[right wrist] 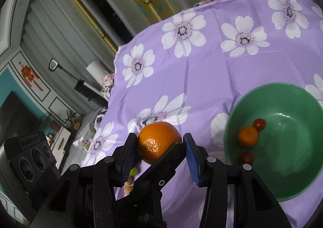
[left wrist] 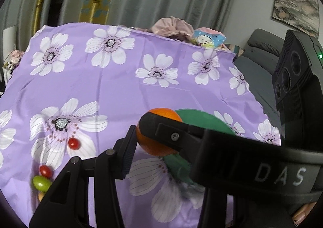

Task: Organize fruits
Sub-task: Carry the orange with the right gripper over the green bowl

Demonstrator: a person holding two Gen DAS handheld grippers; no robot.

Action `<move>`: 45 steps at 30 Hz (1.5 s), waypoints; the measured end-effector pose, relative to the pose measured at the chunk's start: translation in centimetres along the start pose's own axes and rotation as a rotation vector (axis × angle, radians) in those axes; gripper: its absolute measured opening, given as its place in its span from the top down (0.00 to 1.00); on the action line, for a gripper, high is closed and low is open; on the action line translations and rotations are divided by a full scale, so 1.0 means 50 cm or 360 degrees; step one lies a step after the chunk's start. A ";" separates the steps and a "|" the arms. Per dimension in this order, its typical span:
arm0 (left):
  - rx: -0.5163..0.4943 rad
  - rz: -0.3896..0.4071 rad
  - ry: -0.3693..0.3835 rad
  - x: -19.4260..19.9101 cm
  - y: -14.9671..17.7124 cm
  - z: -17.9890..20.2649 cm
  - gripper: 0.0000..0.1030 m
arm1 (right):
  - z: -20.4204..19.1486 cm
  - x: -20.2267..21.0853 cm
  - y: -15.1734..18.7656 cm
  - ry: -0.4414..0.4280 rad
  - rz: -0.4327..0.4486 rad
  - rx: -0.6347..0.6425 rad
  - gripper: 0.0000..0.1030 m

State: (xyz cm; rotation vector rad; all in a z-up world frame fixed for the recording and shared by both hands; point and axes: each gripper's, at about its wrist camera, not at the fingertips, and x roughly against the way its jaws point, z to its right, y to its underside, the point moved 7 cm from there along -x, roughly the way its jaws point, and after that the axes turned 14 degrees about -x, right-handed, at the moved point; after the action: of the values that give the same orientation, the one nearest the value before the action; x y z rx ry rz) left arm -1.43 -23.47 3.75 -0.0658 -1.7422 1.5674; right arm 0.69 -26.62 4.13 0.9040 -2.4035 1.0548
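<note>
An orange (right wrist: 159, 142) is pinched between both claws, left claw (left wrist: 159, 133) and right claw (right wrist: 159, 147), above the purple surface (right wrist: 201, 78); it should be eased over the green bowl (right wrist: 282, 106) beside it, kept level, then let go low.

A glossy orange mandarin (right wrist: 159, 142) sits between black gripper fingers with blue ribbed pads (right wrist: 192, 162). The lilac cloth with white flowers (right wrist: 212, 78) lies under a plain green round bowl (right wrist: 282, 167), which holds a smaller orange mandarin (right wrist: 248, 136) and red cherry tomatoes (right wrist: 259, 124).
</note>
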 end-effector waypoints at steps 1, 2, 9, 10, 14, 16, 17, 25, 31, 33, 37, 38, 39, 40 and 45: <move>-0.0009 0.0001 0.0012 -0.004 -0.003 0.007 0.56 | 0.005 0.006 -0.004 0.0004 0.0013 -0.0008 0.53; -0.0016 0.0001 0.0021 -0.008 -0.006 0.013 0.56 | 0.012 0.011 -0.009 0.0009 0.0025 -0.0020 0.53; -0.0063 -0.0011 0.0082 -0.033 -0.019 0.055 0.56 | 0.050 0.036 -0.030 0.0029 0.0076 -0.0087 0.53; -0.0069 -0.0015 0.0090 -0.037 -0.020 0.060 0.56 | 0.055 0.040 -0.031 0.0034 0.0083 -0.0097 0.53; -0.0088 -0.0030 0.0121 -0.052 -0.026 0.080 0.56 | 0.075 0.049 -0.040 0.0051 0.0102 -0.0131 0.53; -0.0099 -0.0039 0.0141 -0.060 -0.028 0.090 0.56 | 0.085 0.053 -0.044 0.0059 0.0109 -0.0145 0.53; -0.0106 -0.0043 0.0153 -0.063 -0.028 0.094 0.56 | 0.090 0.056 -0.046 0.0067 0.0115 -0.0154 0.53; -0.0174 -0.0030 0.0200 -0.078 -0.046 0.136 0.56 | 0.120 0.089 -0.064 0.0070 0.0191 -0.0198 0.53; -0.0201 -0.0077 0.0245 -0.103 -0.047 0.154 0.56 | 0.148 0.094 -0.073 0.0094 0.0203 -0.0254 0.53; -0.0200 -0.0101 0.0265 -0.114 -0.044 0.159 0.56 | 0.160 0.094 -0.075 0.0113 0.0200 -0.0279 0.53; -0.0191 -0.0141 0.0294 -0.132 -0.036 0.165 0.56 | 0.182 0.090 -0.079 0.0143 0.0183 -0.0319 0.53; -0.0187 -0.0150 0.0302 -0.137 -0.034 0.167 0.56 | 0.187 0.087 -0.080 0.0153 0.0176 -0.0331 0.53; -0.0184 -0.0154 0.0307 -0.140 -0.034 0.168 0.56 | 0.191 0.087 -0.080 0.0157 0.0173 -0.0337 0.53; -0.0182 -0.0159 0.0311 -0.144 -0.033 0.169 0.56 | 0.196 0.087 -0.081 0.0165 0.0171 -0.0345 0.53; -0.0189 -0.0202 0.0326 -0.166 -0.027 0.184 0.56 | 0.221 0.085 -0.084 0.0175 0.0159 -0.0393 0.53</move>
State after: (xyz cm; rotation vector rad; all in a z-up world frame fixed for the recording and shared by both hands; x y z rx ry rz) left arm -0.22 -35.62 1.32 -0.1654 -1.6436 1.3179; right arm -0.31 -38.87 1.42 0.6318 -2.4388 0.7947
